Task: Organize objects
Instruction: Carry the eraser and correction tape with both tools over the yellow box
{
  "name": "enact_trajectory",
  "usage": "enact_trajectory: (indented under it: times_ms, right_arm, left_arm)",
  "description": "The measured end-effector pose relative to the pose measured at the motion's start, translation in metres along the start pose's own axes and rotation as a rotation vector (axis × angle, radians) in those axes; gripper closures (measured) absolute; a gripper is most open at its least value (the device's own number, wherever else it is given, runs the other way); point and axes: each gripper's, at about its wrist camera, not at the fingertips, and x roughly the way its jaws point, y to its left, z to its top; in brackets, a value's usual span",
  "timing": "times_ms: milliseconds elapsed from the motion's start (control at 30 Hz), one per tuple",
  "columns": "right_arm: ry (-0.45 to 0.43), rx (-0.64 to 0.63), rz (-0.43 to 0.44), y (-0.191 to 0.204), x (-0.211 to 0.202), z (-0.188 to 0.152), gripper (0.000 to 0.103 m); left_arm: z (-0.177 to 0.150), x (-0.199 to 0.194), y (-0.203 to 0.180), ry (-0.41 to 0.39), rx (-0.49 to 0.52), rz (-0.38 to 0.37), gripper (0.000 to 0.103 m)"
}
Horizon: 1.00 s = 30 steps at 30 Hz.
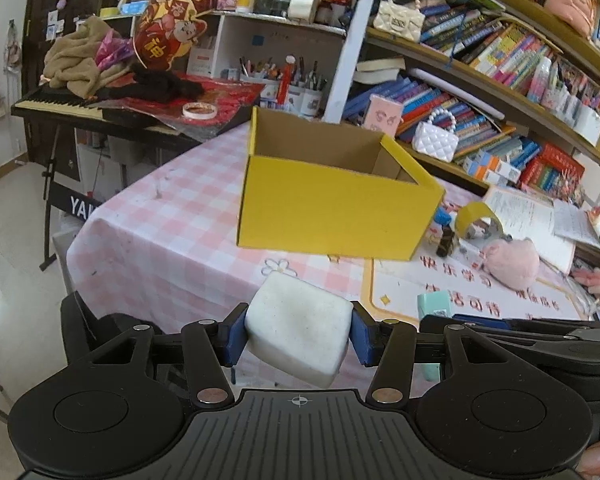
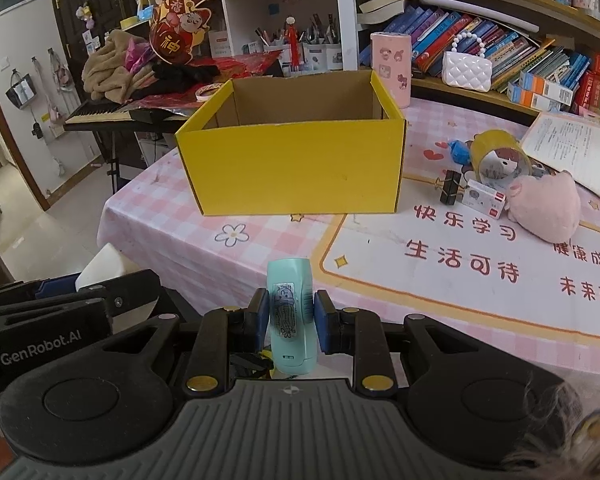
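on the checked table (image 2: 160, 216), one yellow box (image 2: 296, 168)

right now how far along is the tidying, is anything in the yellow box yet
Nothing shows inside the yellow box, though its floor is hidden. In hand: the left gripper clamps a white block, the right gripper a mint green bottle. Left on the table: tape roll, pink plush, binder clip, small carton.
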Motion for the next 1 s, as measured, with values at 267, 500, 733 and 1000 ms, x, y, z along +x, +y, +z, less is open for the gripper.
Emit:
enact_trajectory:
  times_ms: [267,500,733,1000]
  right_arm:
    - [-0.027,0.016,0.013,-0.007,0.009,0.035,0.080]
    - [-0.103,0.011,0.067,-0.018,0.019,0.090,0.080]
    - [-0.159,-0.057,0.099,-0.033,0.049,0.159,0.080]
    - [-0.109,-0.219,0.087,-0.046,0.124,0.207,0.080]
  left_arm:
    - [0.032,0.007,0.002,-0.059,-0.037,0.001,0.053]
    - [0.082,0.023,-0.011,-0.139,-0.046,-0.006,0.053]
    - [0.131,0.064,-0.024,-0.196,-0.085,0.009,0.053]
    - [0.168,0.136,-0.036,-0.134,-0.127,0.072,0.053]
